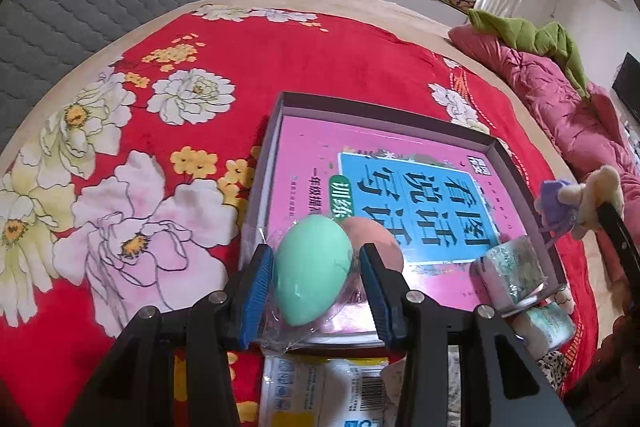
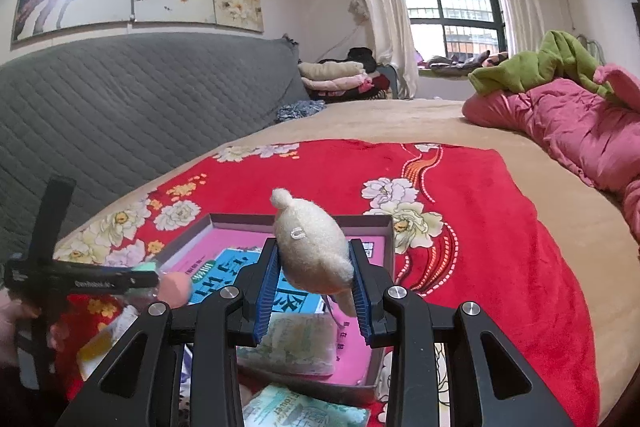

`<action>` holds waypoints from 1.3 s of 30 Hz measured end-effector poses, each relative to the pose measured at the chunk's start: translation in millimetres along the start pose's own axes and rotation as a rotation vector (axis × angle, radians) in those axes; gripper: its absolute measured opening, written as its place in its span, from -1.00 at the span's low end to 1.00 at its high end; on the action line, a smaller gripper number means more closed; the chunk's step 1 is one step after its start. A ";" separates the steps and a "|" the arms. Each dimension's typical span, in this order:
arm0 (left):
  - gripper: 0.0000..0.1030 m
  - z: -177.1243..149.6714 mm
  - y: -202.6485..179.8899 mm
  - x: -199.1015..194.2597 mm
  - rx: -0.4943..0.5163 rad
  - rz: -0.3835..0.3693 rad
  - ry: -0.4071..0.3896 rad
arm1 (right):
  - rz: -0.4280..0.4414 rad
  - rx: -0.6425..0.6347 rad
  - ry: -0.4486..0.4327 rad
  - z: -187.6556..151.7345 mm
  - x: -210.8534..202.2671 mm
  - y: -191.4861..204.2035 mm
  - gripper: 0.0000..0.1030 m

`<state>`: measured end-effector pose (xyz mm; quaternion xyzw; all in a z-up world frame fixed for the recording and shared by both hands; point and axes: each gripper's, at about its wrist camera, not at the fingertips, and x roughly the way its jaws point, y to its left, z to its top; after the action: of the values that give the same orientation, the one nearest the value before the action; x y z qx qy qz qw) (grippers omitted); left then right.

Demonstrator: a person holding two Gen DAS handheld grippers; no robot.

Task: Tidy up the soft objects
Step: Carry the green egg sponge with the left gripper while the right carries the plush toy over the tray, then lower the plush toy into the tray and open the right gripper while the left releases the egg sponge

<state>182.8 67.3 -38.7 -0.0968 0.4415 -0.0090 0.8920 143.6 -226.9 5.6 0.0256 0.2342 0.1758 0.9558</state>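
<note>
Left gripper (image 1: 316, 269) tilts steeply down, pinching the bagged green egg (image 1: 312, 267) bottom-centre; right gripper (image 2: 316, 291) angles gently down, clamping the cream plush toy (image 2: 312, 247) mid-frame.

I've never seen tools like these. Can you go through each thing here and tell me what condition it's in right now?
Left gripper: jaws shut on the sponge pack.
Sponge pack: held over the box's near edge.
Right gripper: jaws shut on the plush toy.
Plush toy: held above the box.
Box: open, pink book inside.

The pink book (image 1: 384, 187) in my box (image 1: 516, 171) shows, upside down, "看图说话写话", "训练" and "一年级"; other print is unreadable.
</note>
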 end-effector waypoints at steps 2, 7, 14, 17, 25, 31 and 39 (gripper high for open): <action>-0.12 -0.7 0.4 -0.1 0.008 0.015 -0.003 | -0.002 -0.003 0.004 -1.3 2.6 -0.4 -0.33; -0.12 -0.2 3.0 3.5 -0.010 0.006 -0.001 | -0.001 -0.007 0.012 -4.1 6.5 -0.6 -0.33; -0.12 0.8 -5.6 4.5 -0.011 -0.058 -0.007 | -0.008 0.009 0.032 -8.7 13.3 -4.6 -0.33; -0.12 -0.1 -4.3 2.6 -0.019 -0.060 -0.013 | -0.016 0.017 0.065 -12.0 20.0 -7.1 -0.33; -0.12 -1.0 5.2 -7.6 -0.044 -0.053 -0.037 | -0.025 0.010 0.092 -19.6 23.9 -9.6 -0.32; -0.12 0.3 6.1 -3.7 -0.045 -0.039 -0.026 | -0.031 -0.023 0.106 -23.5 21.6 -4.9 -0.32; -0.12 0.1 -4.8 1.8 -0.008 -0.029 -0.023 | -0.030 -0.065 0.167 -34.4 18.1 0.1 -0.32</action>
<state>184.3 62.4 -39.2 -0.1069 0.4299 -0.0191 0.8963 142.8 -221.7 -32.9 -0.0238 0.3078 0.1706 0.9357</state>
